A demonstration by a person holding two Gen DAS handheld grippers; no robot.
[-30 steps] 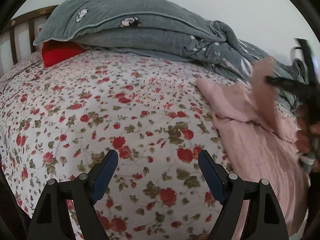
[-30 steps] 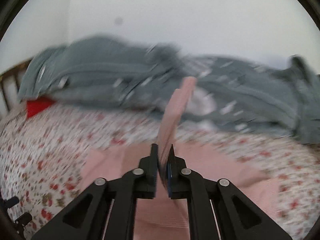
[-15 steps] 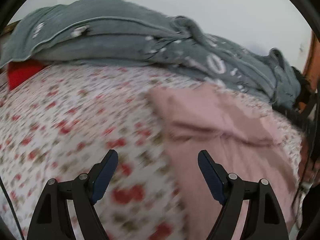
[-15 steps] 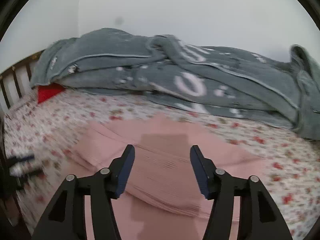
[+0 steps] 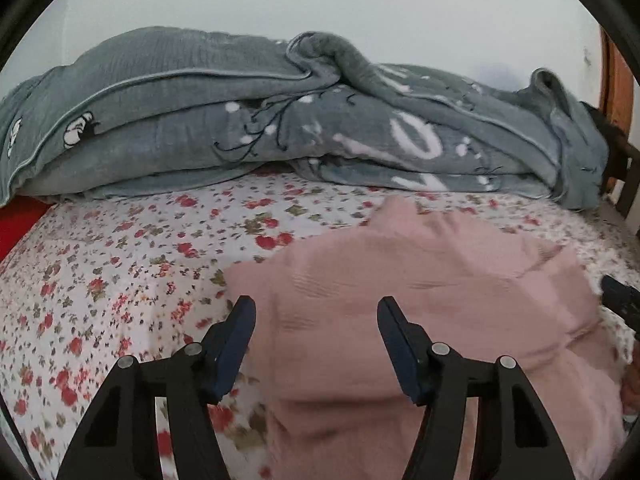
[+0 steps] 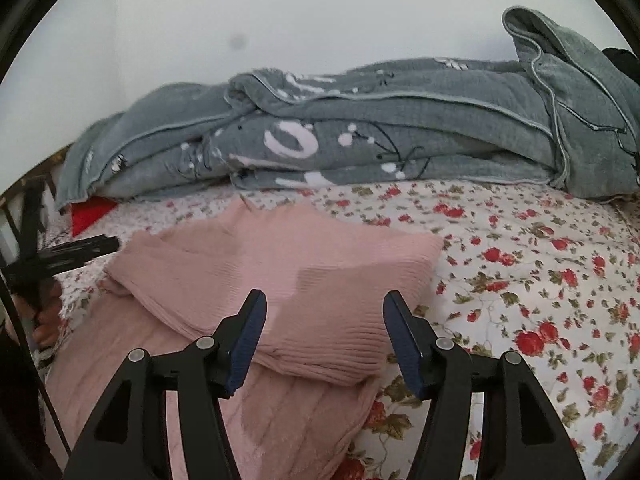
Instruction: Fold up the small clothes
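Floral bed [image 6: 540,280] carries the pink garment [image 6: 280,272], one flap folded over its upper part, in front of a grey blanket [image 6: 360,144]. Both the left gripper [image 5: 316,344] and right gripper [image 6: 324,340] hover empty, jaws apart. The garment lies straight ahead of each, its length running toward the camera; the right looks nearer the folded edge

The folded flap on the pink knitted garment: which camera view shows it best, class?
The right wrist view: the pink knitted garment shows a sharp folded flap with clear edges. In the left wrist view the garment is blurred, its layers hard to separate.
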